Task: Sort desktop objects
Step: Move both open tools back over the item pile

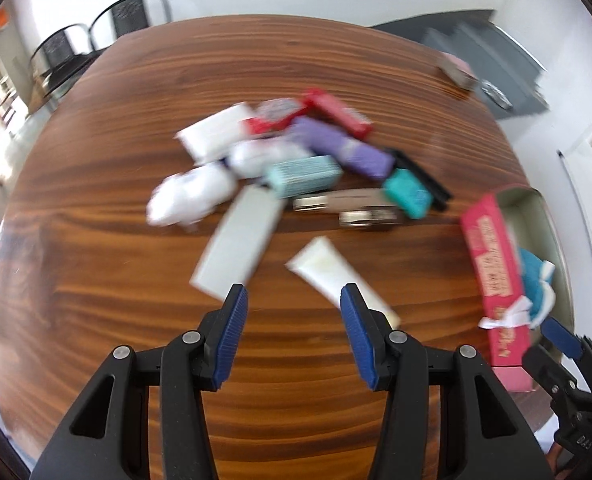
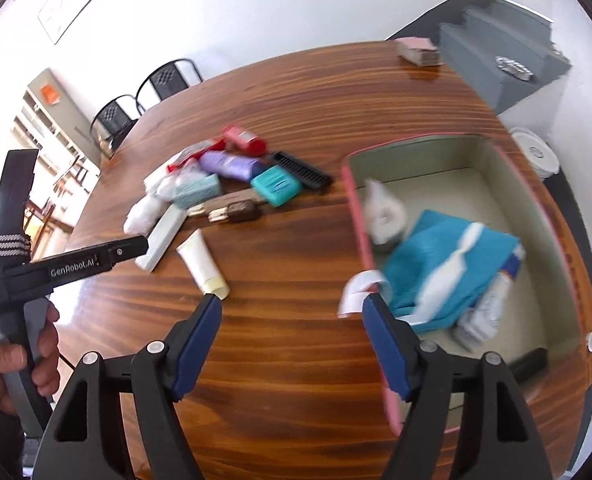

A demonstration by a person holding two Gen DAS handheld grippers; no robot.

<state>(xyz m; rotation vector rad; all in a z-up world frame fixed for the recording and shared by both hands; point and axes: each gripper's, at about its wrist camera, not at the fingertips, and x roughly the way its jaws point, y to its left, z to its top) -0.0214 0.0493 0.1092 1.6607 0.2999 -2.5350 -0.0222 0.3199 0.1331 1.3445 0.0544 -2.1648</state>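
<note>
A pile of toiletries lies mid-table: white packets, a purple pack, a red box, teal boxes, a black comb. A pale flat box and a cream tube lie nearer. My left gripper is open and empty just above the tube's near end. My right gripper is open and empty over the near rim of the pink box, which holds a blue towel, a white bundle and tubes. The cream tube lies just beyond its left finger.
The round wooden table has a pink pad at its far edge. Black chairs stand behind it. Grey stairs rise at the back right. The left hand-held gripper's body crosses the right wrist view at left.
</note>
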